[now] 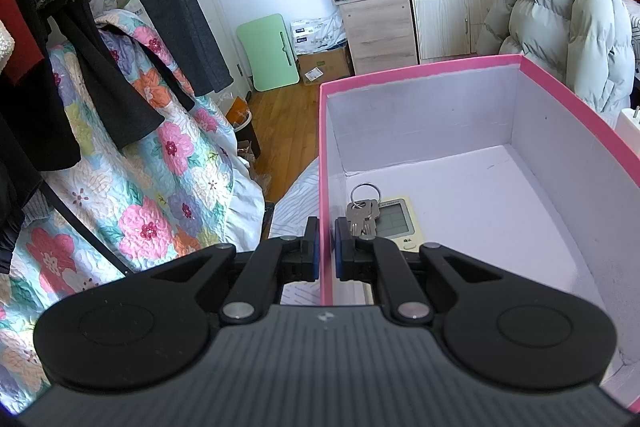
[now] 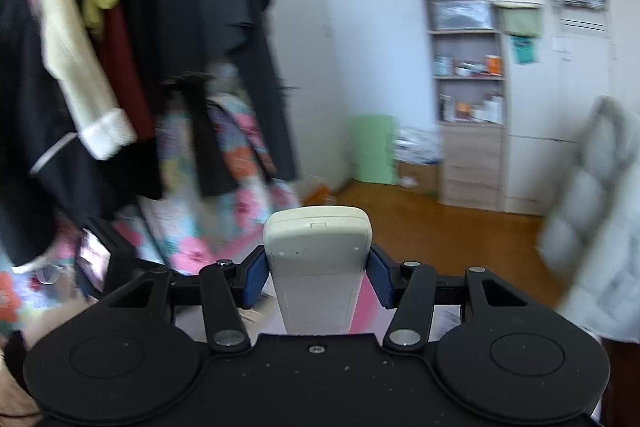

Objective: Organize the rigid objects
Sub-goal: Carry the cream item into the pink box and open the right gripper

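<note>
My right tongs (image 2: 318, 277) hold the remote (image 2: 318, 247), light, hard, slippery, by its sides; my left tongs (image 1: 326, 251) pinch the box (image 1: 325, 163) wall

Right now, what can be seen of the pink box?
The pink box is an open, lidless cardboard carton, pink outside and along its rim, plain white inside. It looks rigid and sits upright. In its near left corner lie a bunch of keys on a ring and a pale device with a screen, the keys partly overlapping it; the rest of the floor is bare. The left tongs are clamped on its near left wall, one finger outside, one inside.
</note>
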Motion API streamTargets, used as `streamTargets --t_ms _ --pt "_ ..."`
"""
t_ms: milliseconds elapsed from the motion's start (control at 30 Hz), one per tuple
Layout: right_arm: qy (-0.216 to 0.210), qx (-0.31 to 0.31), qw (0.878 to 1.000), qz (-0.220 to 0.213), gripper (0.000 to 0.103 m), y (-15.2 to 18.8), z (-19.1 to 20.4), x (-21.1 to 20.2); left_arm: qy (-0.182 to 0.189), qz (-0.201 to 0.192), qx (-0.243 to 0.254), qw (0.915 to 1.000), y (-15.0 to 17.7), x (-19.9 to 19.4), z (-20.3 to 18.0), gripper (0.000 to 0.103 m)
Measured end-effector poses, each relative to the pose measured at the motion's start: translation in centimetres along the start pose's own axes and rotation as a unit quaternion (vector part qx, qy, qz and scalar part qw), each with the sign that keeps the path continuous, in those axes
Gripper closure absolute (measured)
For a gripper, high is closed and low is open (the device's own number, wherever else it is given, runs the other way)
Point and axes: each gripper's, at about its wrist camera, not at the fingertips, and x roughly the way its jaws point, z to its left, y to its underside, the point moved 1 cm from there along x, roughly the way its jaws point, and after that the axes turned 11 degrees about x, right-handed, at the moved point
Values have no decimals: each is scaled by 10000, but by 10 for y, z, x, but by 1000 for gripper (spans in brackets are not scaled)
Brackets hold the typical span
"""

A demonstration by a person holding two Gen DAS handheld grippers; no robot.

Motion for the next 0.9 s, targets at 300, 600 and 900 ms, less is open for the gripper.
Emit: streamTargets --t_ms 300,600,900 --pt "-380 -337 9959 746 45 22 29 127 0 1 9 10000 0 1 -1 96" --pt "-333 -301 9869 1551 45 47 22 175 36 -26 -51 10000 1 2 -3 96" --pt "-93 -719 9732 2181 45 73 26 144 34 -4 -61 10000 1 2 -2 96"
